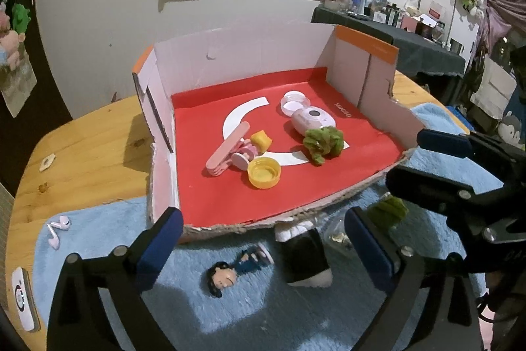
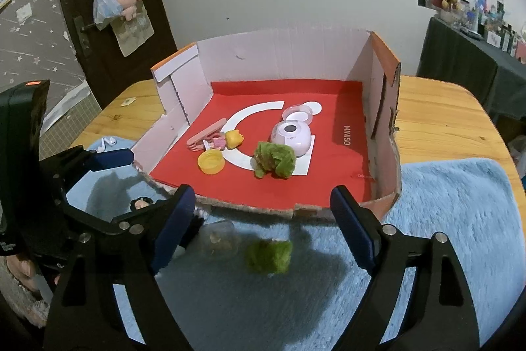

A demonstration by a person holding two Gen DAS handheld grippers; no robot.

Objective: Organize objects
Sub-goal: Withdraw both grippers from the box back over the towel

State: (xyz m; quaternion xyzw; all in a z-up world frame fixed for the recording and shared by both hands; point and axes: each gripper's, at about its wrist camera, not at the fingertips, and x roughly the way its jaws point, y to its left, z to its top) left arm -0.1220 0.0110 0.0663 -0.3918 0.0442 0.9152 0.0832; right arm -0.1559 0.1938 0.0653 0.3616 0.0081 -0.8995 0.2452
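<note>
Hovering over the blue towel (image 2: 460,213), the right gripper (image 2: 263,219) stands open and empty, the green fuzzy ball (image 2: 269,256) lying between its fingers, just short of the cardboard box (image 2: 384,107); the left gripper (image 1: 263,245), also open, frames a doll (image 1: 230,272) lengthwise left of the ball.

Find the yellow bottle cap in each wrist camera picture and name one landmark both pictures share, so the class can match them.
Left wrist view: yellow bottle cap lies left of centre on the box's red floor, nearest the torn front edge.
Right wrist view: yellow bottle cap lies left of centre, beside the pink clip.
Shared landmark: the green plush lying inside the box.
</note>
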